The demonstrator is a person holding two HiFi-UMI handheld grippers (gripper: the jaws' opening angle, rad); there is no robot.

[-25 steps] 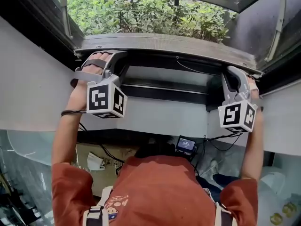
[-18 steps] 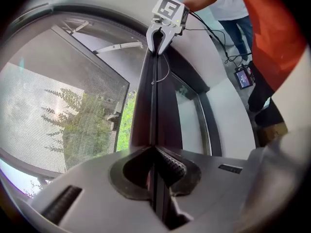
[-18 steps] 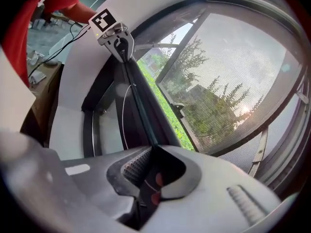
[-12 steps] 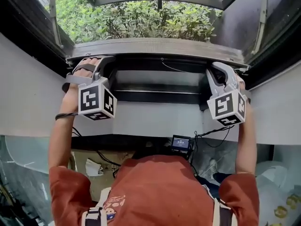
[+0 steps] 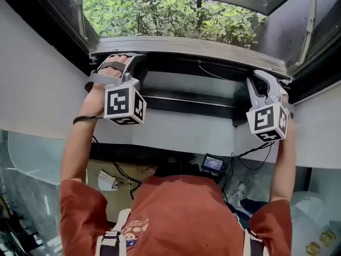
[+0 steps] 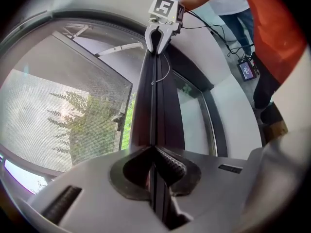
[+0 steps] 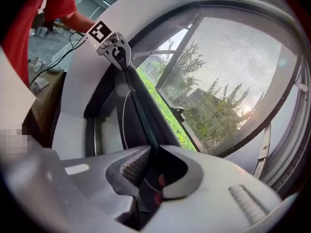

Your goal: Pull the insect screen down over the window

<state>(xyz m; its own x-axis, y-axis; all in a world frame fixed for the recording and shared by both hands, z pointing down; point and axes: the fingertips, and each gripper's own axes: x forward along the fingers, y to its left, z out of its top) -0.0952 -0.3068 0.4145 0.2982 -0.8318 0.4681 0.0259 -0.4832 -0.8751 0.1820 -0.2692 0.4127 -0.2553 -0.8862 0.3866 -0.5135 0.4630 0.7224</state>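
Observation:
The insect screen's grey bottom bar [image 5: 186, 47] runs across the window opening, with mesh [image 6: 58, 115] stretched above it. My left gripper [image 5: 123, 58] is shut on the bar's left end; in the left gripper view its jaws [image 6: 154, 152] pinch the bar's dark edge [image 6: 153, 96]. My right gripper [image 5: 262, 74] holds the right end. In the right gripper view the bar [image 7: 141, 110] lies between its jaws [image 7: 151, 154], which are opening while the ribbed pad still touches it. Each gripper shows far along the bar in the other's view: right [image 6: 160, 30], left [image 7: 116, 47].
Below the bar sit the dark window frame and sill [image 5: 186, 103], set in white wall [image 5: 37, 89]. Green shrubs [image 5: 176, 20] show outside, past the outward-opened sash and its stays [image 5: 309, 20]. A small screen device with cables [image 5: 213, 164] lies on the floor below.
The head view has swung a little. Both grippers stay on the bar's two ends, and the bar keeps about the same height above the sill.

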